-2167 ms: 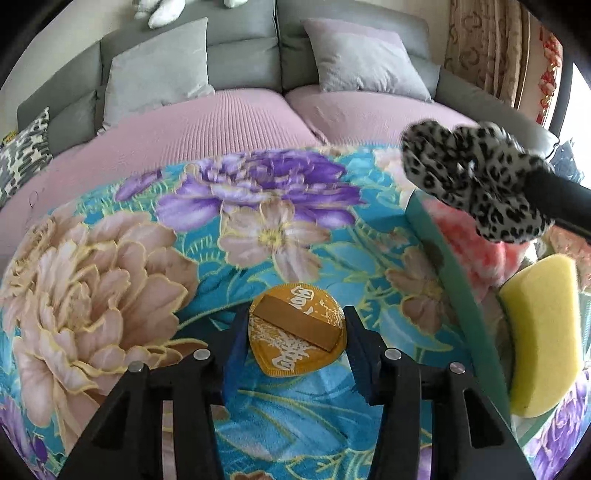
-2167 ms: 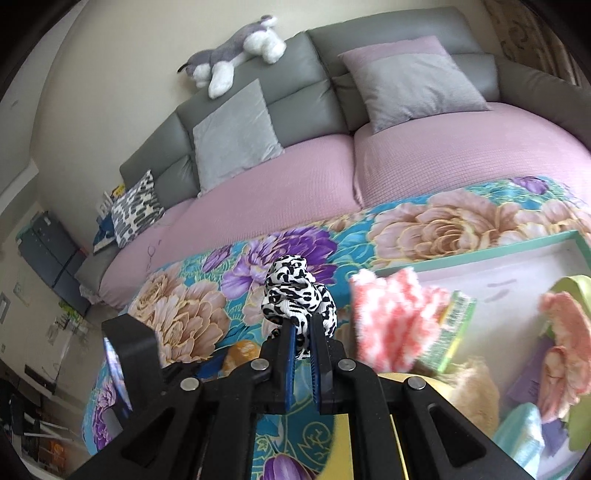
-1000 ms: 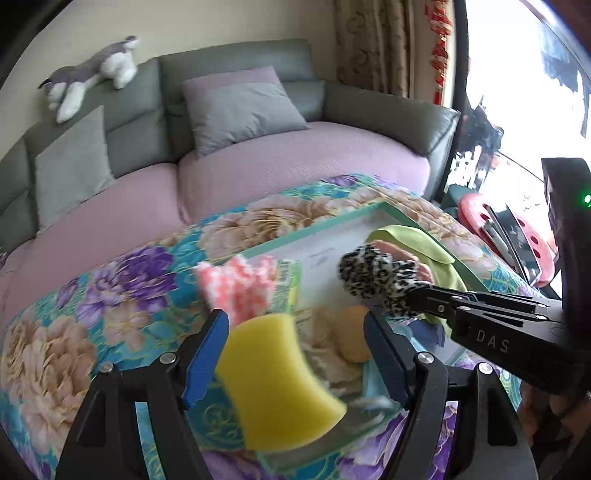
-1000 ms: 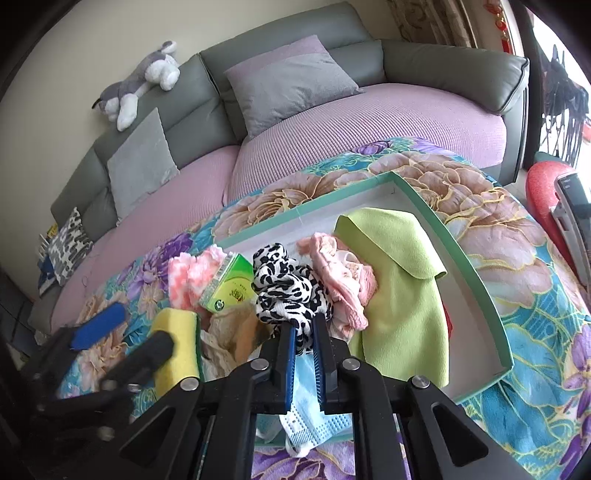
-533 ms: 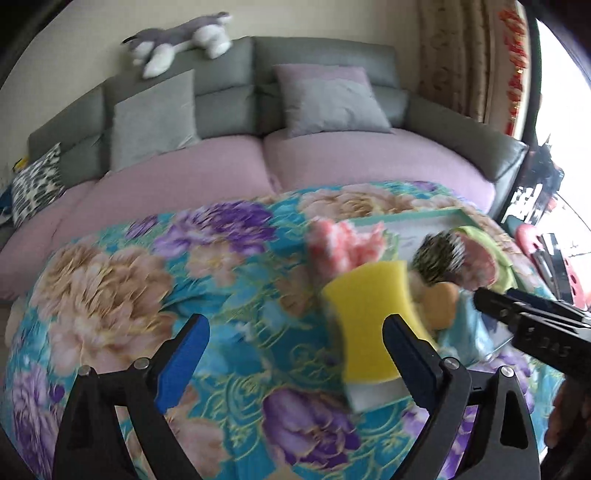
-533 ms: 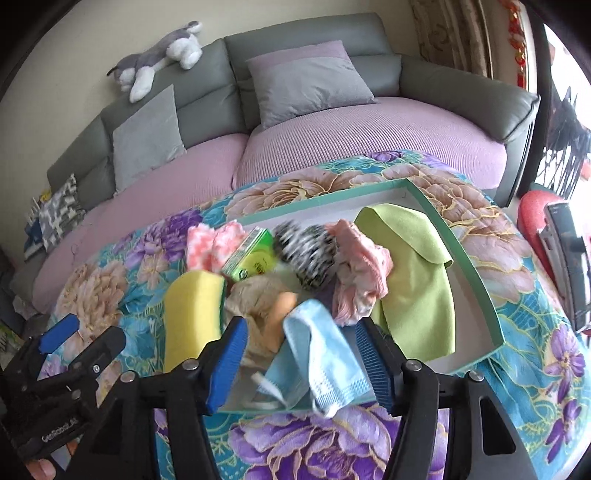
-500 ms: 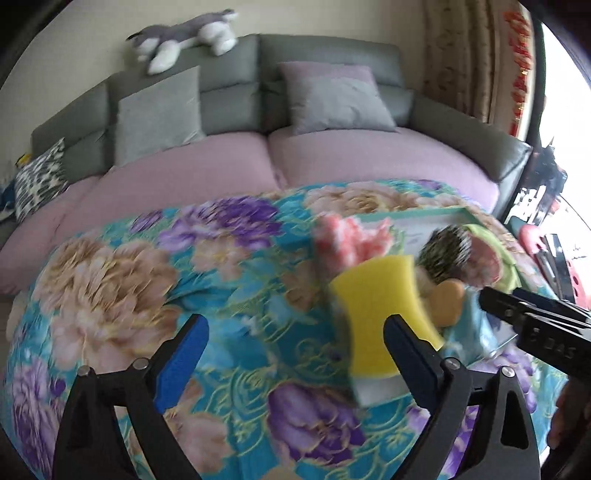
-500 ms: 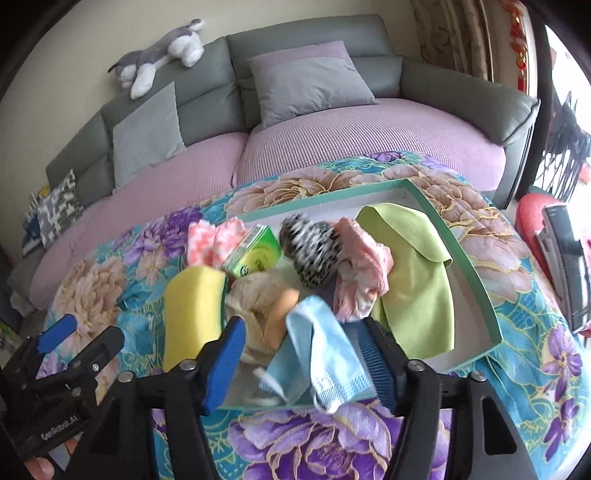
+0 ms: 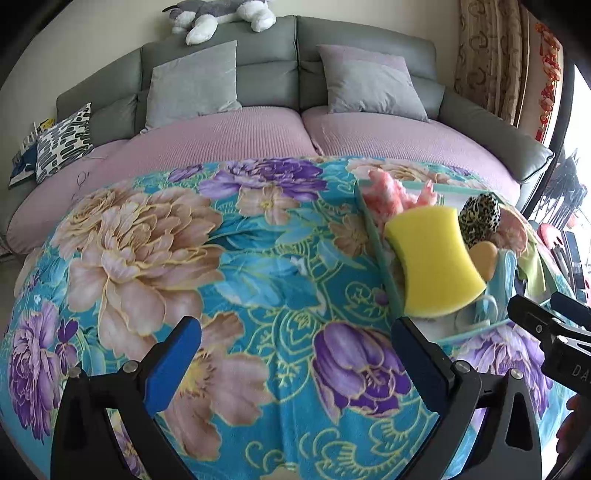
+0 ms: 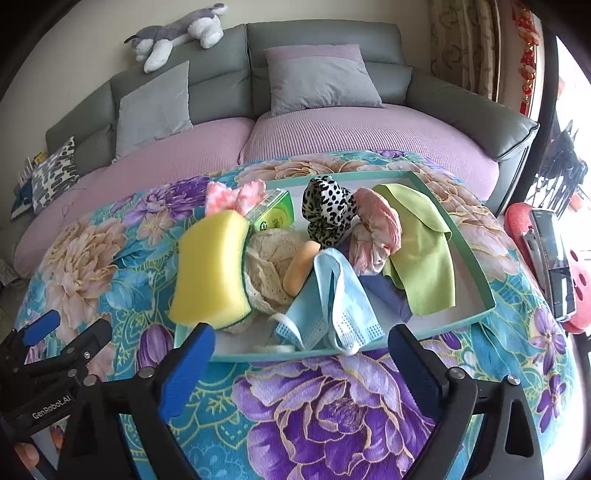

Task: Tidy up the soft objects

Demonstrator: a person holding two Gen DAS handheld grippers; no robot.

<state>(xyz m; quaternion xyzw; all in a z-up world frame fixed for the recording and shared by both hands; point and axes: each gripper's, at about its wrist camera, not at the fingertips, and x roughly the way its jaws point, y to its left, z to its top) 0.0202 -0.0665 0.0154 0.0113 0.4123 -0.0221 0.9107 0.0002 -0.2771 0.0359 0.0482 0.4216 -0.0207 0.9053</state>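
Observation:
A teal-rimmed white tray [image 10: 474, 273] on the floral cloth holds several soft things: a yellow sponge [image 10: 212, 273], a leopard-print scrunchie [image 10: 327, 214], a pink cloth [image 10: 380, 230], a green cloth [image 10: 421, 254], a blue face mask [image 10: 332, 299], an orange heart pad [image 10: 301, 271] and a pink-white fluffy piece [image 10: 234, 197]. My right gripper [image 10: 301, 365] is open and empty, just in front of the tray. My left gripper [image 9: 295, 360] is open and empty over the cloth, left of the tray [image 9: 380, 254]; the sponge [image 9: 432, 260] and scrunchie [image 9: 478, 219] show there too.
A floral blanket [image 9: 207, 243] covers the table. Behind it stands a grey and pink sofa [image 9: 258, 129] with cushions and a plush dog [image 9: 218, 14]. A red stool with a phone [image 10: 554, 254] is at the right. A green packet [image 10: 275, 216] lies in the tray.
My right gripper opened and let the scrunchie go into the tray, then drew back. My left gripper, open, swung left and back from the tray.

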